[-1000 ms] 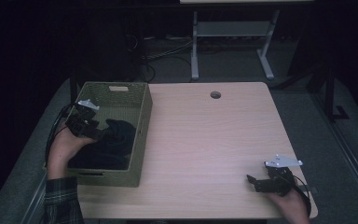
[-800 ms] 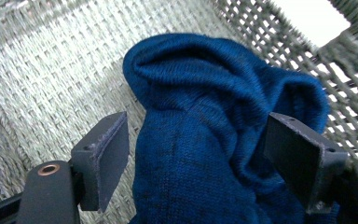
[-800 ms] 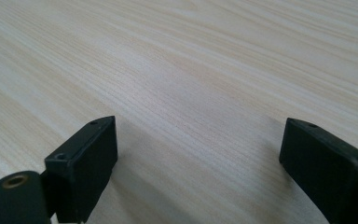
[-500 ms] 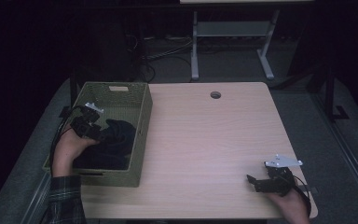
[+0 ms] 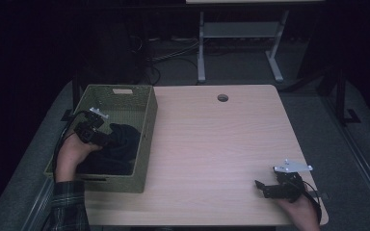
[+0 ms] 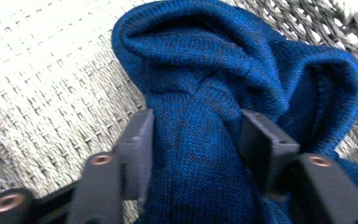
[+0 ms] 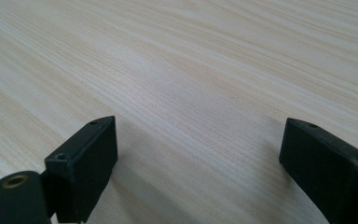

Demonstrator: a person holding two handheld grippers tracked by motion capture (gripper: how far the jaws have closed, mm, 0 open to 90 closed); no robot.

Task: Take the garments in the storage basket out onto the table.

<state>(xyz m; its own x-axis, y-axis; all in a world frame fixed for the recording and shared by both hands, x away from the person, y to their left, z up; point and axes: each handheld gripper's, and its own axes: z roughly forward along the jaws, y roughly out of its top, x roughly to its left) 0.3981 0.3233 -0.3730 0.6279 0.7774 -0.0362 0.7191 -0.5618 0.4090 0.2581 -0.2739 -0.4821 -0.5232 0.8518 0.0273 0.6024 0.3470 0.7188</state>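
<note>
A blue knitted garment (image 6: 223,60), dark in the high view (image 5: 123,144), lies in a woven olive basket (image 5: 147,130) at the table's left. My left gripper (image 5: 106,140) reaches into the basket from its left side. Its jaws have just been closing, and a fold of the knit now fills the gap between them, pinched by the pads (image 6: 142,140). My right gripper (image 5: 261,186) rests low on the table near the front right corner, open (image 7: 198,149), with bare wood between its jaws.
The light wooden table (image 5: 212,144) has a round cable hole (image 5: 222,97) near its far edge. The basket's woven floor (image 6: 51,70) shows beside the garment. A white desk frame (image 5: 236,43) and cables stand on the floor beyond.
My left gripper has edged a little toward the garment inside the basket. The right hand and its gripper have kept still.
</note>
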